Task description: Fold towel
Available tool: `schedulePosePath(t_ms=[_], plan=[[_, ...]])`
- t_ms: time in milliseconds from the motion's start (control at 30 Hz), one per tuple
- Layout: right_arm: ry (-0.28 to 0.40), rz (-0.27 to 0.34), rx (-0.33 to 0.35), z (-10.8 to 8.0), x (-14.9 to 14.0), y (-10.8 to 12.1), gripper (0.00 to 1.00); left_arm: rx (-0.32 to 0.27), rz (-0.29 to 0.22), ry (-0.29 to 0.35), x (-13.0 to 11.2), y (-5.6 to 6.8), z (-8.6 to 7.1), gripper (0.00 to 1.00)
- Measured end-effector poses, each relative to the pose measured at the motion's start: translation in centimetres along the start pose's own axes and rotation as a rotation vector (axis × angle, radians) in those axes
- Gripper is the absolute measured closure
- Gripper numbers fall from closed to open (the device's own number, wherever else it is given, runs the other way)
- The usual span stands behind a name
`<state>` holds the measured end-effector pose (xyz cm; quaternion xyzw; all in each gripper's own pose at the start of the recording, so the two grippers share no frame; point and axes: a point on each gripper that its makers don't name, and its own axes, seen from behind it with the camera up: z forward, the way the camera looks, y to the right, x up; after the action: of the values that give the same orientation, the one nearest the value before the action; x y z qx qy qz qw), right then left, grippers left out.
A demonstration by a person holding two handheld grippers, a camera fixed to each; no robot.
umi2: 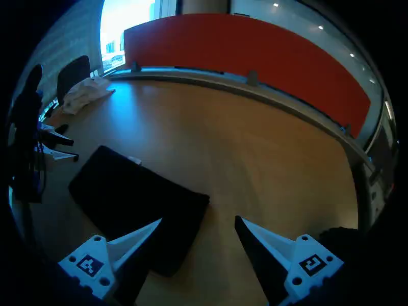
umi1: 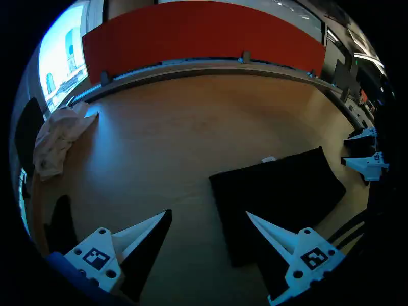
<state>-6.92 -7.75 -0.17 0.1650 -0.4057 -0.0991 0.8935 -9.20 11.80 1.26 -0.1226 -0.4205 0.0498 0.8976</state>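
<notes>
At the far left of the wooden counter (umi1: 168, 132) lies a crumpled white cloth (umi1: 58, 135). Farther right, well apart, the black towel (umi1: 278, 196) lies flat as a neat rectangle and seems already folded. The left hand-held gripper (umi1: 208, 212) and right hand-held gripper (umi2: 198, 219) stand wide, empty; perhaps one fold remains.

Black towel (umi1: 278, 191) near corner hidden behind left tool (umi1: 208, 211), white tag (umi1: 269, 159) too small

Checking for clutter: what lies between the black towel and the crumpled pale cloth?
Nothing but bare wooden table between the black towel and the pale cloth, seen in the left gripper view.
</notes>
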Motion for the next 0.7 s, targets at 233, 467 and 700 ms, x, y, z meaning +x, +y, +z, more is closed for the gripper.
schedulePosePath(t_ms=[233, 467, 700], plan=[[0.015, 0.011, 0.000, -1.3, -0.6, -0.3, 0.00, 0.020, -0.024, 0.020, -0.7, -0.4, -1.6, 0.04], [0.015, 0.005, 0.004, -1.8, -1.0, -0.6, 0.00, 0.026, -0.043, 0.024, -1.4, -0.5, -2.4, 0.03], [0.023, -0.022, 0.040, -2.1, -1.0, -1.5, 0.00, 0.043, -0.059, 0.031, -2.1, -0.9, -3.5, 0.04]])
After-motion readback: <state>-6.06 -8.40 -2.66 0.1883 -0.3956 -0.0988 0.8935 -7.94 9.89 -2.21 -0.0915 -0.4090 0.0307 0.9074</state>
